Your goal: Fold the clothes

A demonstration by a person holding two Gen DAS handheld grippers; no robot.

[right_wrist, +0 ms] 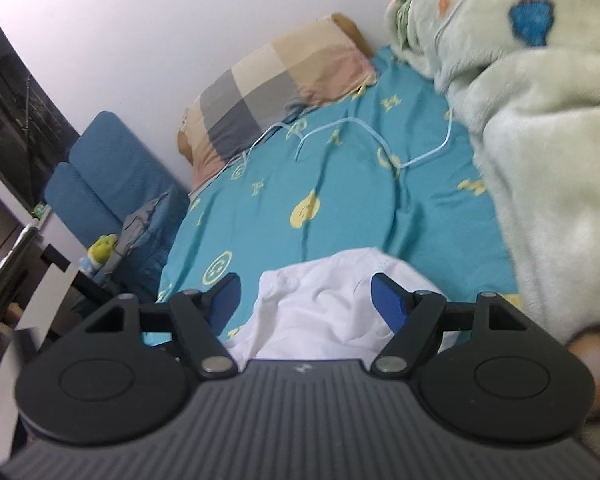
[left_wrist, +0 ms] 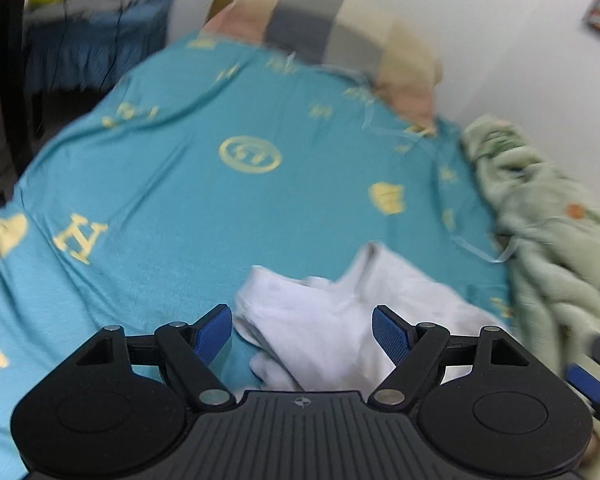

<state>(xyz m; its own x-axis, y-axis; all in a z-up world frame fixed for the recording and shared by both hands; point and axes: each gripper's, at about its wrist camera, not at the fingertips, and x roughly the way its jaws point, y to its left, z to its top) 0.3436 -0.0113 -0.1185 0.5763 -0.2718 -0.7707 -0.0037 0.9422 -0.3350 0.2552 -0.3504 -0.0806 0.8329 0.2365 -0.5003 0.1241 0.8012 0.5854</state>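
A crumpled white garment lies on the teal bed sheet near the bed's front edge. My left gripper hovers over it with its jaws wide apart; the blue pads touch no cloth. In the right wrist view the same white garment bulges up between the spread fingers of my right gripper, which is open and does not pinch it. A blue pad of the right gripper shows at the right edge of the left wrist view.
A pale green fleece blanket is heaped along the right side of the bed. A checked pillow lies at the head by the white wall. A thin light-blue cord trails over the sheet. A blue chair stands left of the bed.
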